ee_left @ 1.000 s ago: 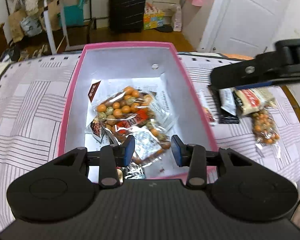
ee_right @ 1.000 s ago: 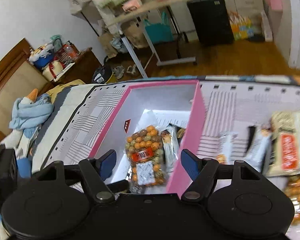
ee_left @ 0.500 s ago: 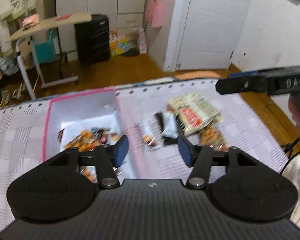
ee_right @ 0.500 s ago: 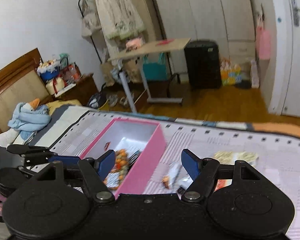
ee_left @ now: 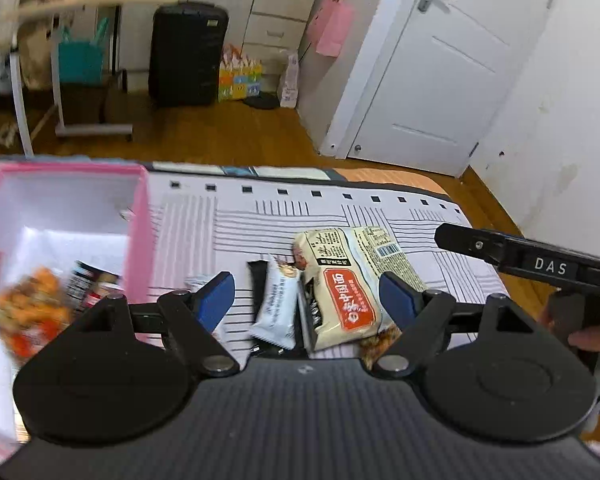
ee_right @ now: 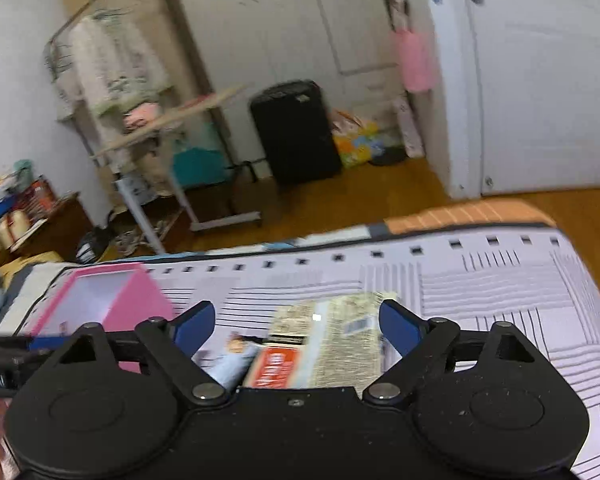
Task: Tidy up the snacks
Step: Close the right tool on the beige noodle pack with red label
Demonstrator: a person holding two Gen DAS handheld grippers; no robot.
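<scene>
Left gripper point(ee_left: 307, 301) jaws opening, nothing pinched; noodle pack point(ee_left: 350, 280) and white snack bar point(ee_left: 274, 304) lie on the cloth point(ee_left: 260, 216) between and just beyond its fingers. Pink box point(ee_left: 140, 240) sits outside its left finger, snacks inside. Right gripper point(ee_right: 296, 326) also opening, empty, the noodle pack point(ee_right: 332, 344) between its fingers.

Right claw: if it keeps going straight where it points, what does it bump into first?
Probably the big beige noodle packet lying on the bedspread. The right claw, its jaws opening with nothing between them, points at it; depth is uncertain.
</scene>
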